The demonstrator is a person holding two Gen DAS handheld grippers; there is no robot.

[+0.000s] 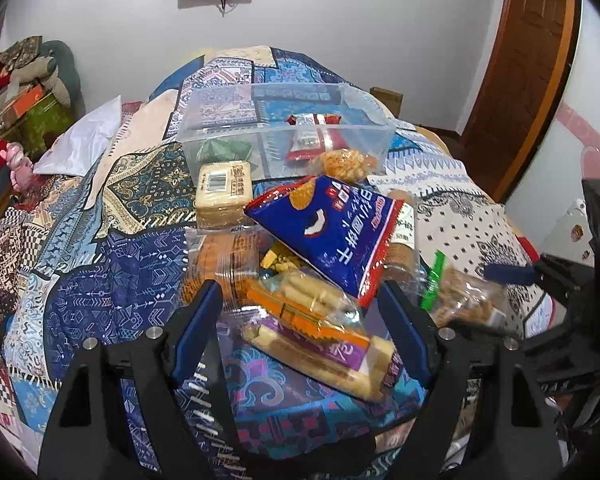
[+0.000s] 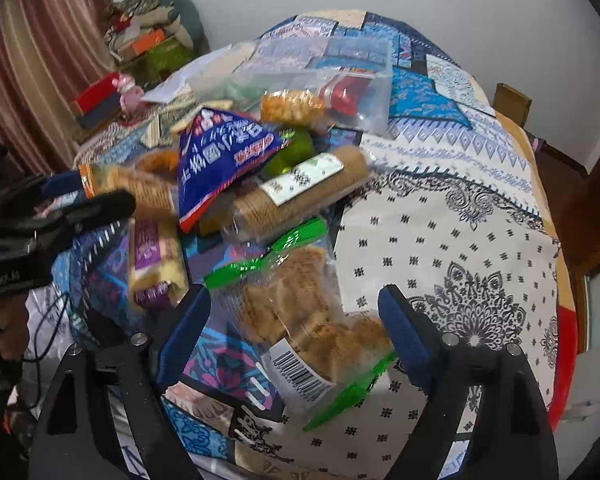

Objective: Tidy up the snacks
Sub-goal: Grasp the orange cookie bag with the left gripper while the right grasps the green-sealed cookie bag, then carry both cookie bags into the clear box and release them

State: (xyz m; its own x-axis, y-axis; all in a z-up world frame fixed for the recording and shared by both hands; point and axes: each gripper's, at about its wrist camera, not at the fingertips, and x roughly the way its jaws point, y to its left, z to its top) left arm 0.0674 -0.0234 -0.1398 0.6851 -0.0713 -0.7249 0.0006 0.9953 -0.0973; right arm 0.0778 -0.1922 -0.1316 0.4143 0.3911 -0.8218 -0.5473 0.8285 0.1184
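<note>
Patchwork-clothed worktop [image 2: 460,240]: both my grippers, left [image 1: 300,316] and right [image 2: 292,320], spread open; the crackly, light green-sealed biscuit bag [image 2: 300,312] wants pinching by its seam.

The left hand-held gripper [image 1: 300,320] is held with its jaws spread wide, the blue pads [image 1: 196,328] well apart and nothing clamped between them. The black finger frames are seen rising from the lower corners of its own wrist view and converging forward.

The right hand-held gripper [image 2: 292,328] is likewise held with its jaws spread wide, nothing being gripped by its blue pads [image 2: 404,340]. It is seen side-on at the right edge of the left wrist view, and the left one at the left edge of the right wrist view, so the two are placed side by side, apart.
</note>
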